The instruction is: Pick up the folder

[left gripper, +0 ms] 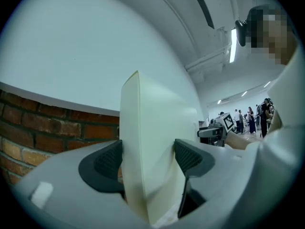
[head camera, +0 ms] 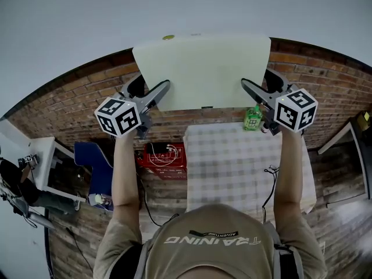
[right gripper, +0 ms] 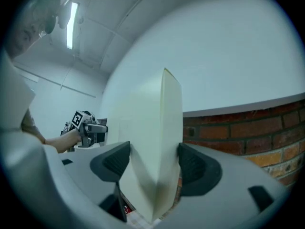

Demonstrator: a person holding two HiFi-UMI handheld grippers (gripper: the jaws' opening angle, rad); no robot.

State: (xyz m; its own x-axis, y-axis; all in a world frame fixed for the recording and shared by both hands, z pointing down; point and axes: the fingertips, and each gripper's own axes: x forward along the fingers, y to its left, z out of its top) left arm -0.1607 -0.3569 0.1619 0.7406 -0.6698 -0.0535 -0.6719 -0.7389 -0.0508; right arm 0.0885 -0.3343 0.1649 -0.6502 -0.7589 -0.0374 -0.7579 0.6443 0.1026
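Folder (head camera: 203,68), pale cream, is held up in the air in the upper middle of the head view. Its flat face is spread wide against a white wall, well above the bench (head camera: 232,173), which carries a checked cloth in the centre of the frame. The left gripper (head camera: 158,90) holds the folder's lower left edge and the right gripper (head camera: 251,89) holds its lower right edge. Both arms reach up from the bottom of the frame.

In the left gripper view the folder (left gripper: 152,137) stands on edge in the middle of the frame. The dark jaws of the left gripper (left gripper: 147,159) are clamped on it, one pad pressing each side. The right gripper view shows the same: the folder (right gripper: 159,142) rises between the jaws of the right gripper (right gripper: 151,163), which are closed tight on it.

A green bottle (head camera: 253,118) stands at the bench's upper right corner, just below the right gripper. A red case (head camera: 163,156) sits to the left of the bench.
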